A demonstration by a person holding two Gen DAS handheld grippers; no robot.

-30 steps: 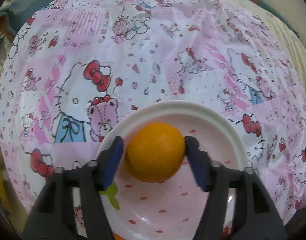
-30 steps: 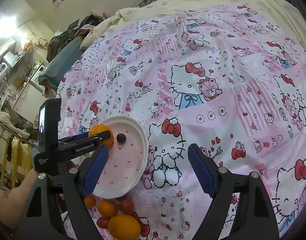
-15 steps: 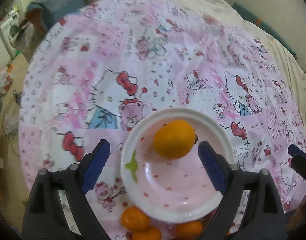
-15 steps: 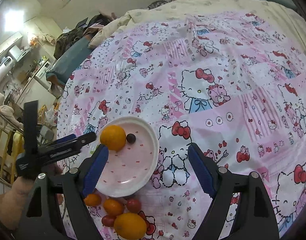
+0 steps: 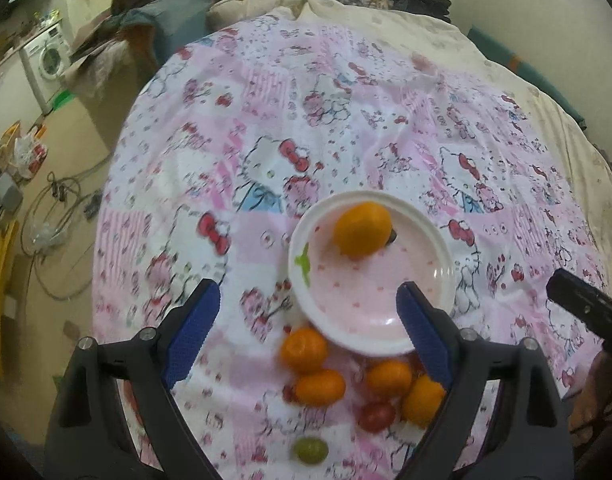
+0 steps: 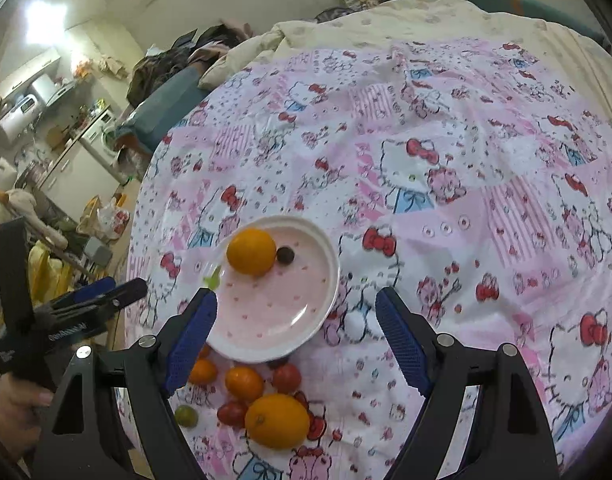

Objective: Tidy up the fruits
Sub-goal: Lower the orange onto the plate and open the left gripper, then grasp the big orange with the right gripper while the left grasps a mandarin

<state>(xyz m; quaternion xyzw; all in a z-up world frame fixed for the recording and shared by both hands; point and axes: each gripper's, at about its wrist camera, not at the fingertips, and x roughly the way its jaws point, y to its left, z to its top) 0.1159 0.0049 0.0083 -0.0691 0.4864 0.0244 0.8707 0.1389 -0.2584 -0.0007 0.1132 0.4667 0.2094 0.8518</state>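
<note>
Orange [image 5: 361, 229] lodged at far rim of pink plate [image 5: 425, 236] on bed — left tongs [image 5: 307, 322] and right tongs [image 6: 296, 332] spread wide, empty; loose fruit [image 6: 277, 420] heaped beside plate, presumably awaiting sorting.

The bed cover [image 5: 345, 128] is thin printed cloth, matt and wrinkly, pink and white cartoon patchwork. The plate [image 6: 321, 304] looks like glazed ceramic or hard plastic, can't tell which, but it's glossy, with a bright glare streak near the rim. The orange [image 6: 252, 251] on it has a dimpled, slightly shiny peel, and so does the bigger orange [image 6: 277, 421] lying on the cloth. The cherry tomatoes [image 6: 286, 378] are smooth and shiny. Both the left gripper [image 5: 306, 316] and right gripper [image 6: 296, 328] are matt black plastic with silvery metal screws, and the blue finger pads [image 6: 401, 344] have a rough knurled texture, rubbery-looking.
</note>
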